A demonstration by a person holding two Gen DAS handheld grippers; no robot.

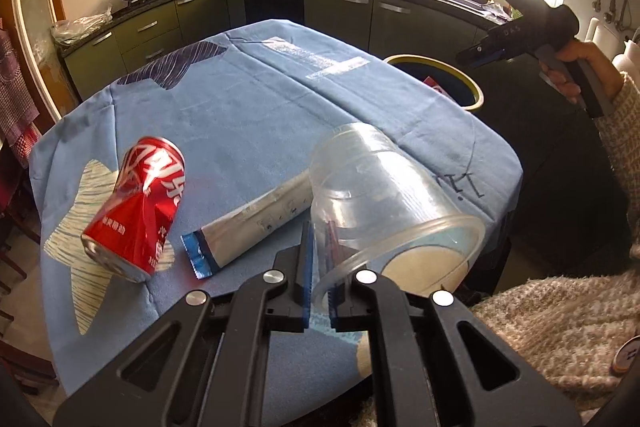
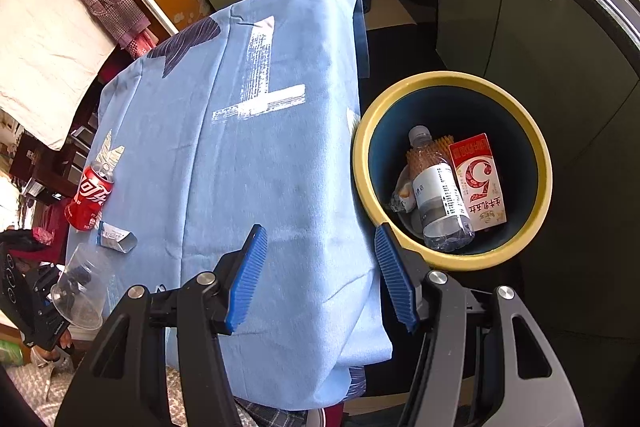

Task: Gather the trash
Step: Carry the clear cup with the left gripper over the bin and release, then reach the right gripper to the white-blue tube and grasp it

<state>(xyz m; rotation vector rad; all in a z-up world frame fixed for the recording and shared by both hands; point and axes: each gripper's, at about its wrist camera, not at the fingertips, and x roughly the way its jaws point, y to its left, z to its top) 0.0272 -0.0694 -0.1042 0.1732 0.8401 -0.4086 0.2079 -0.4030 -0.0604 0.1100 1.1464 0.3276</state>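
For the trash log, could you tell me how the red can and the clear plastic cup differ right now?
The red can is opaque and dented; the clear plastic cup is see-through and undented. The can lies free on the blue cloth; the cup is pinched at its rim by the left gripper. Both are tipped over.

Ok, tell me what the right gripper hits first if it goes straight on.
Probably the blue cloth on the table, between its open fingers; the bin sits just right of that line. Depth is unclear.

1. The can (image 1: 136,209) lies on the desk (image 1: 248,107), left of the wrapper (image 1: 248,227).
2. The cup (image 1: 384,207) is right of the wrapper.
3. The bin (image 2: 452,171) stands beside the desk, with a bottle (image 2: 438,195) and a carton (image 2: 478,183) in it.
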